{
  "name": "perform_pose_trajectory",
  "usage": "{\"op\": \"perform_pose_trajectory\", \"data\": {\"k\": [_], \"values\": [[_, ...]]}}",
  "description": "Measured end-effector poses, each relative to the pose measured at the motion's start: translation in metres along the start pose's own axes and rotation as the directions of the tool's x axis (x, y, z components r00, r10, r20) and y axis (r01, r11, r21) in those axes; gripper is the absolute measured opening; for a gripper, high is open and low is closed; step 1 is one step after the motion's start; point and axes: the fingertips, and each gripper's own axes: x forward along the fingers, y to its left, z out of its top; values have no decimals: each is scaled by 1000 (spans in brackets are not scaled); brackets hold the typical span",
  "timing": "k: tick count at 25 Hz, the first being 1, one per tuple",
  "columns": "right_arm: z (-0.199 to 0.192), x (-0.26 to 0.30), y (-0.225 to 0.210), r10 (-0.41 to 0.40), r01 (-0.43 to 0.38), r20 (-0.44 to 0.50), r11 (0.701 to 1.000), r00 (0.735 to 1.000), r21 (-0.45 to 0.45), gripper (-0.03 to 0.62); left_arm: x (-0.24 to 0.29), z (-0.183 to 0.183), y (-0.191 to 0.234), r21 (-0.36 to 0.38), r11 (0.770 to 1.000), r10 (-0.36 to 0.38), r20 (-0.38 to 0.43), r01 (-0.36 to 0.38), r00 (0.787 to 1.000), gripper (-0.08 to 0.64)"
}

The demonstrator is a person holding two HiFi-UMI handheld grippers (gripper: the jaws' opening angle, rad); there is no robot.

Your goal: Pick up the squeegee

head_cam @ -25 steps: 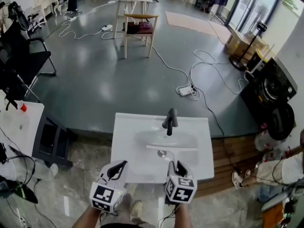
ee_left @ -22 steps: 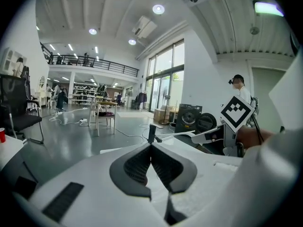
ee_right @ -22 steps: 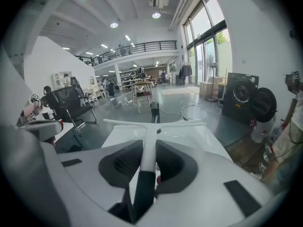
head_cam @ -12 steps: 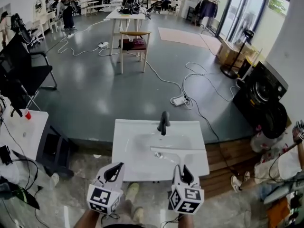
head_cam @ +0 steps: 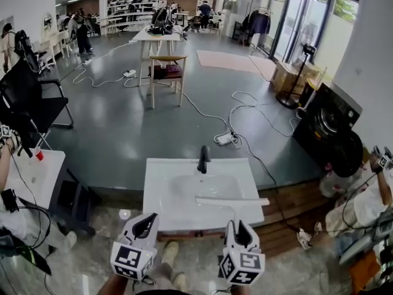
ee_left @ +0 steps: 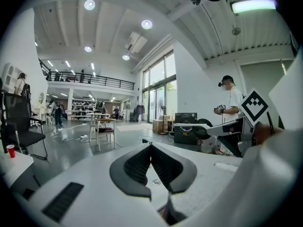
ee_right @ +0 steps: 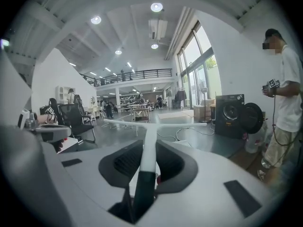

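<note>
The squeegee (head_cam: 232, 200) is white and T-shaped, its blade hanging level over the front of the white sink (head_cam: 161, 206). My right gripper (head_cam: 237, 225) is shut on its handle, just in front of the sink's near edge. In the right gripper view the handle (ee_right: 147, 151) runs out between the pads to the crossbar (ee_right: 156, 123). My left gripper (head_cam: 147, 222) hovers beside it at the sink's front left corner. Its jaws (ee_left: 151, 146) are shut with the pads meeting and nothing between them.
A black faucet (head_cam: 202, 158) stands at the back of the sink. A white table with a red cup (head_cam: 38, 155) lies to the left and a black washing machine (head_cam: 327, 131) to the right. Cables (head_cam: 228, 135) cross the grey floor. A person (ee_right: 284, 93) stands at the right.
Both grippers have risen and drawn back from the sink toward me. The squeegee has come up out of the basin with the right gripper and now hangs over the front rim.
</note>
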Motion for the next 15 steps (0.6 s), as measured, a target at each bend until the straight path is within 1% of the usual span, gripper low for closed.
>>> {"op": "perform_pose_trajectory", "data": {"k": [8,15], "values": [[-11,-47,-8,-5,5,36,1000,999,-3,86,-38,-7,-29,18,1000,8,8,-8,1000,2],[-11,-65,-12,7,-6,48,1000,999,-3,86,-52,-5,-46,32,999,8,12,-8,1000,2]]}}
